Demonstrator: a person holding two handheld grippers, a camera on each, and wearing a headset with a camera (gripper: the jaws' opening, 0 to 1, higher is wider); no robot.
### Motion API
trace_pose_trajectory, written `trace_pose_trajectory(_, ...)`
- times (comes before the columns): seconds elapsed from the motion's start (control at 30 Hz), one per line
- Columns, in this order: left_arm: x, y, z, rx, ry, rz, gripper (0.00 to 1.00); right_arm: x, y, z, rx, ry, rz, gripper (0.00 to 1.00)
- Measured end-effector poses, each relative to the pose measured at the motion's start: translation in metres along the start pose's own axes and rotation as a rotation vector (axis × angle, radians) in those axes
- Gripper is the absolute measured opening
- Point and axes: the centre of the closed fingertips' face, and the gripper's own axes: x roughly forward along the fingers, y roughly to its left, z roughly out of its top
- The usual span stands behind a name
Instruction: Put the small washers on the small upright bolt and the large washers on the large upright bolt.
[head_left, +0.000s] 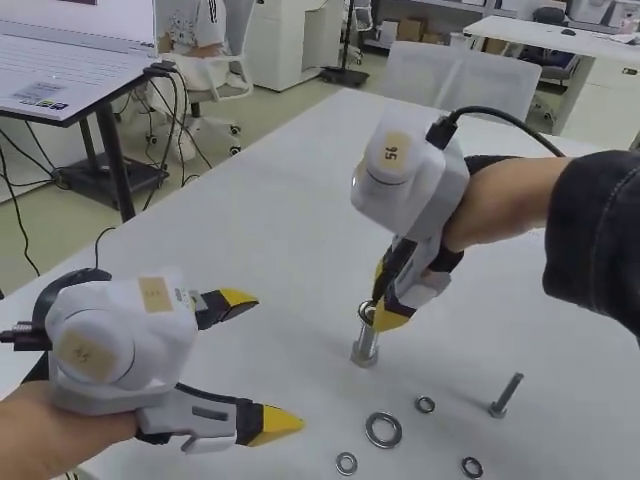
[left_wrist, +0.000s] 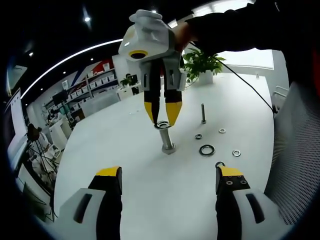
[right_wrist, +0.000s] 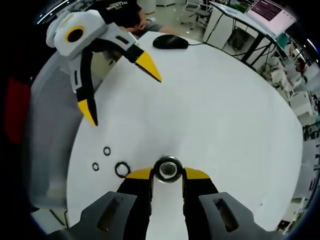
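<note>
your right gripper (head_left: 386, 316) has its jaws clenched on a large silver steel washer (left_wrist: 162, 125), held at the tip of the large upright hex-head bolt (head_left: 365, 348) and not yet dropped down its shaft. your left gripper (head_left: 265, 360) hangs well apart, jaws released, holding nothing. left to do: one more large ring washer (head_left: 383, 430) and at least three small washers (head_left: 425, 404) lie on the white tabletop (head_left: 280, 220). the thin small upright bolt (head_left: 505, 395) looks bare.
</note>
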Motion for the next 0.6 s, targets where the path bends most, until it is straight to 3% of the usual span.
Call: trace_pose_trajectory(0.6, 0.001, 0.002, -0.002, -0.008, 0.004, 0.002, 0.75, 0.021, -0.002, -0.006, 0.014, 0.021, 0.031, 0.23)
